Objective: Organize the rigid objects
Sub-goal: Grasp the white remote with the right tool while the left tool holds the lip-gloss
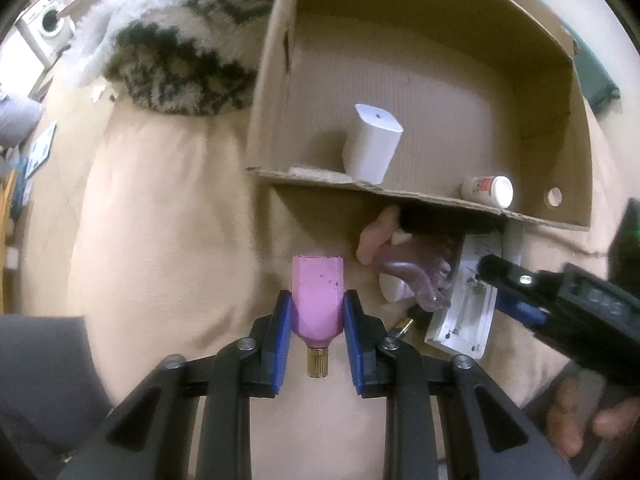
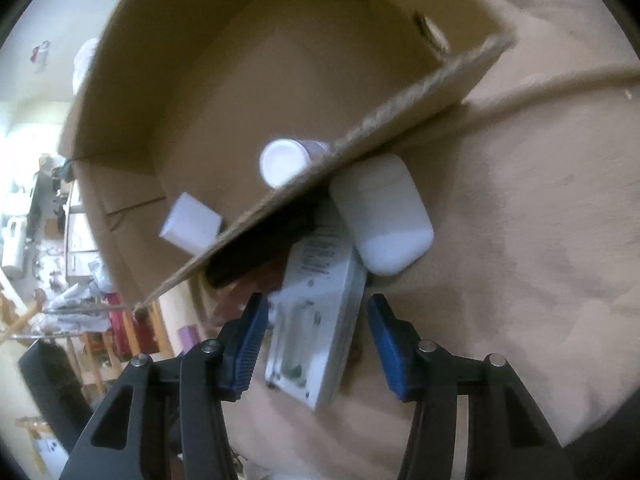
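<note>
Left gripper (image 1: 316, 320) clamped on a pink bottle (image 1: 316, 300), pads pressed to both flanks, gold cap (image 1: 318, 362) toward the camera, base pointing ahead toward the cardboard box (image 1: 420, 80). Bottle's long axis in line with the fingers; box opening just beyond and slightly to the right.

Right gripper (image 2: 314, 344) partly spread, straddling a white charger (image 2: 316, 320) lying on the beige bedding (image 2: 520, 240) — left pad close to its side, right pad clearly apart, so no grip yet. Charger's long axis along the fingers, far end tucked under the box's near flap (image 2: 360, 136). White oval case (image 2: 382, 216) touching the charger's far right corner, also partly under the flap.

Already in the box: a white cube-like container (image 1: 372, 144) and a small white-capped bottle (image 1: 488, 190) lying on its side near the front wall.

Judged: right hand nearer the loose pile, left hand nearer open box floor. Flap edge overhanging the pile — a straight lift likely to snag it; a pull back toward the camera first advisable. Room inside the box wide on the left and rear.
</note>
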`<state>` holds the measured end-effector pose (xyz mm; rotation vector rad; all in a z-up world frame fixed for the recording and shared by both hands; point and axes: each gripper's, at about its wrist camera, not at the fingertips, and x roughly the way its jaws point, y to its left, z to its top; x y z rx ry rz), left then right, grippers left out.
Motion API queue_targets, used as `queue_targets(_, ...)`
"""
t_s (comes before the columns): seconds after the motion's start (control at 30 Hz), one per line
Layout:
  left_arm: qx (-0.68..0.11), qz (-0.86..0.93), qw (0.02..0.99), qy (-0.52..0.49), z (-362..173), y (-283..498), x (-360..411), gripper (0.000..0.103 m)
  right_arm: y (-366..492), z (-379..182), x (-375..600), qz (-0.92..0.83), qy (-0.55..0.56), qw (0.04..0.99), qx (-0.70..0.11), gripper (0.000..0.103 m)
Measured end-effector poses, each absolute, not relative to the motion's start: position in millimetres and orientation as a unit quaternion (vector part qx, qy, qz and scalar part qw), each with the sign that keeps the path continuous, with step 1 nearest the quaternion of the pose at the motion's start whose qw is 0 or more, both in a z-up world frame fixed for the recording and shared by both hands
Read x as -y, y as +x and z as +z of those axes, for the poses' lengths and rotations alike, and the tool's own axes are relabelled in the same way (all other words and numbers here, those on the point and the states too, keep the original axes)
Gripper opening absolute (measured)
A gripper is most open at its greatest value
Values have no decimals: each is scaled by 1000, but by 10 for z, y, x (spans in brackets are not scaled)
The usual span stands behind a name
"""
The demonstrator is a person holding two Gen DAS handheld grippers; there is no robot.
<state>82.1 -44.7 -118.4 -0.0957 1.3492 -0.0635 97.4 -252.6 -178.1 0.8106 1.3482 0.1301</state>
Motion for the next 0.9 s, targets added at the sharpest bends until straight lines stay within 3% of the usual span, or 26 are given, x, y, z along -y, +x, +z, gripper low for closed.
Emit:
queue_targets(0.2, -628, -26, 775, -64, -1211, 947, 371, 23, 1029, -1874, 2459, 58, 373, 703, -603, 50)
queue_targets(0.37, -615, -36, 785, -70, -1123, 942, 293, 23, 954, -1764, 2528, 70, 392, 710, -581, 39)
queue_targets(0.6, -617, -26, 784, -62, -1130, 883, 259, 23, 1070, -1814, 2404, 82, 373, 711, -591, 37)
queue_targets(0.67, -620, -22, 781, -64, -1159, 889, 240, 23, 1098, -1789, 2390, 75, 360, 720, -589, 28)
queue_targets(0.9, -614, -10, 787, -58, -1164, 832, 220, 23, 874, -1614, 2439, 62, 351, 725, -589, 23)
